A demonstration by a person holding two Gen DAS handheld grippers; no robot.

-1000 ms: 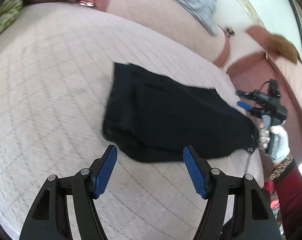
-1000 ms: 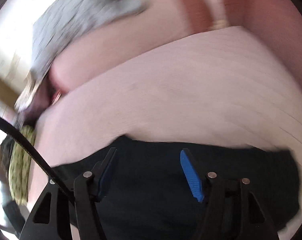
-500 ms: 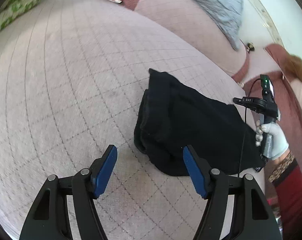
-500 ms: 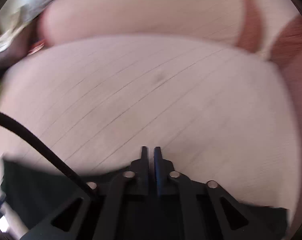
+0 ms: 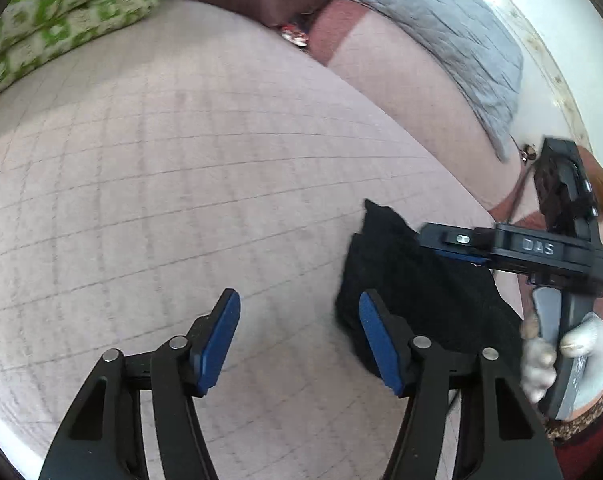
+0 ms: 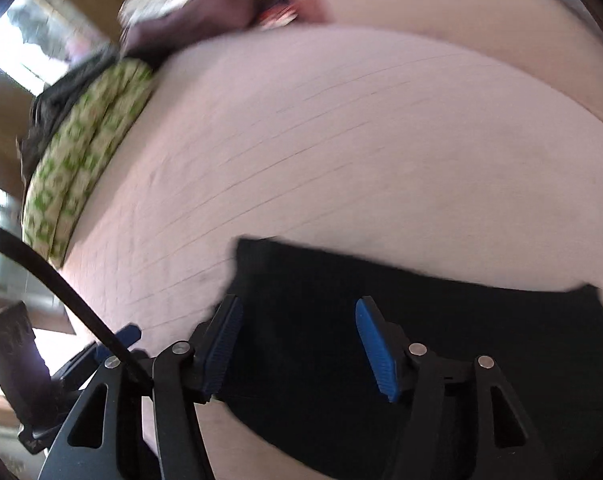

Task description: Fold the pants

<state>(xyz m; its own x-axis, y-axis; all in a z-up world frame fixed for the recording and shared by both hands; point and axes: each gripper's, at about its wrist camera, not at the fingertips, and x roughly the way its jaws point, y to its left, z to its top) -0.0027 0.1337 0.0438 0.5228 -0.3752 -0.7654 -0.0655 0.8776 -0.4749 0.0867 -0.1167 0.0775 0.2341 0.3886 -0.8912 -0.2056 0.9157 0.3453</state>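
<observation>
- The black pants [image 6: 401,344] lie folded on the quilted bed [image 5: 181,160], directly under my right gripper [image 6: 297,344] and just right of my left gripper [image 5: 299,340].
- My right jaws are opening, pads clear of cloth; my left jaws are closing on nothing.
- Advice: square the edges before pressing flat.
- Only the left view shows my gloved hand [image 5: 581,344]; the right view is blurred.

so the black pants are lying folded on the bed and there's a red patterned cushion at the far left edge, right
Not quite: the cushion is green and cream patterned, not red. The left wrist view shows it plainly at the far left edge of the bed, and the right wrist view shows the same green pattern. The rest holds: the black pants lie folded on the bed.
</observation>
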